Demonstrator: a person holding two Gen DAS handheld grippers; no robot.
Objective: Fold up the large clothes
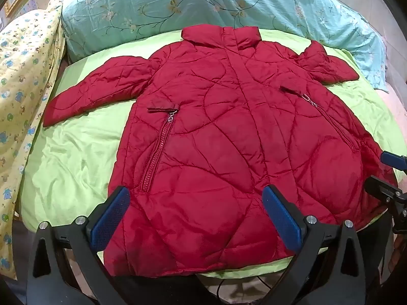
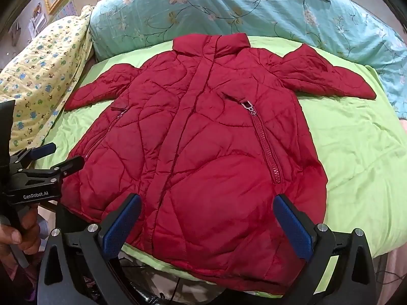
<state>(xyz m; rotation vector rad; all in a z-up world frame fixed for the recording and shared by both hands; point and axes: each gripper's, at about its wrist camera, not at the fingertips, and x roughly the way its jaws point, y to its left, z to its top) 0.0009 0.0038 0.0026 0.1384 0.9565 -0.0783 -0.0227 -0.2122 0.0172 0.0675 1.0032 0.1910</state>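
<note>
Red quilted jacket: spread flat, front up, on green sheet of bed, collar toward floral pillow. Left gripper and right gripper: fingers spread apart, empty, above hem.

Both wrist views hem-side, facing jacket collar

Only one bit of writing can be read. In the right wrist view, white letters say "GenRobot.AI" on the black side of the left hand-held gripper, near the left edge of the picture. The zipper pulls on the red coat have small metal shapes that look a bit like letters, but they are too tiny to read. The left wrist view has no words or numbers that can be read.
</note>
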